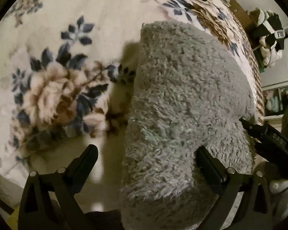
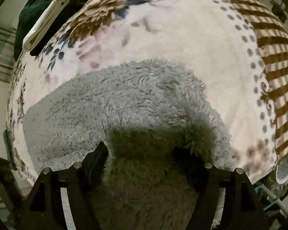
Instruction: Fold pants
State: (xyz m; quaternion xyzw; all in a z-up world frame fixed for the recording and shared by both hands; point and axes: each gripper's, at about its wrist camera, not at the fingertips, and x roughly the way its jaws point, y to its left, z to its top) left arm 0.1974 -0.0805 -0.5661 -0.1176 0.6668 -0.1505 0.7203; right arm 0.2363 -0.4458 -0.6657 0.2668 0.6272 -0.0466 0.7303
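The fuzzy grey pants (image 1: pixel 182 99) are lying folded on the bed's floral blanket (image 1: pixel 48 88), near its edge, probably so the fold can be flattened. The left gripper (image 1: pixel 146 159) is hovering with fingers wide, one finger beside the fabric, gripping nothing. The right gripper (image 2: pixel 140 157) is straddling shadowed pile, fingers spread; contact seems unlikely but is hard to judge. Dark clothes (image 2: pixel 34 9) are piled at the far edge, well apart.
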